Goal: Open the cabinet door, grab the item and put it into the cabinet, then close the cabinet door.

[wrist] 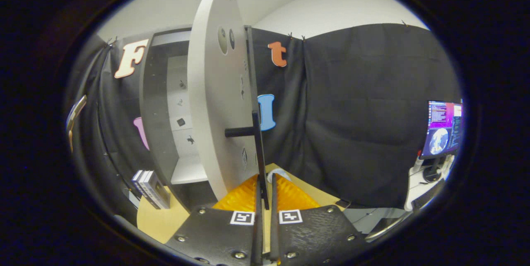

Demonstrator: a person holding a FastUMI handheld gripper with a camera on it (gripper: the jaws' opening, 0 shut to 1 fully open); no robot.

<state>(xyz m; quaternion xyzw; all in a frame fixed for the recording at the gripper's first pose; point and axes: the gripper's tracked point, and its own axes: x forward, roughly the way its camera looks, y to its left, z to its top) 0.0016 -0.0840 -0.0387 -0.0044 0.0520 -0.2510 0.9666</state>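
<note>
The grey cabinet (159,104) stands ahead to the left with its pale door (215,104) swung out toward me, seen nearly edge-on. A long black bar handle (254,104) runs down the door's outer face on a short black standoff (239,132). My gripper (266,178) is at the bar's lower end, and both fingers (258,199) press on it from either side. Inside the cabinet, a white shelf (188,170) shows. A small white object (280,172) lies on the wooden table (159,220) just beyond the fingertips, partly hidden by them.
A few books (151,189) stand on the table at the cabinet's lower left corner. Black cloth (364,112) walls the booth behind and to the right. A lit monitor (443,129) sits on a white desk far right, past the cloth.
</note>
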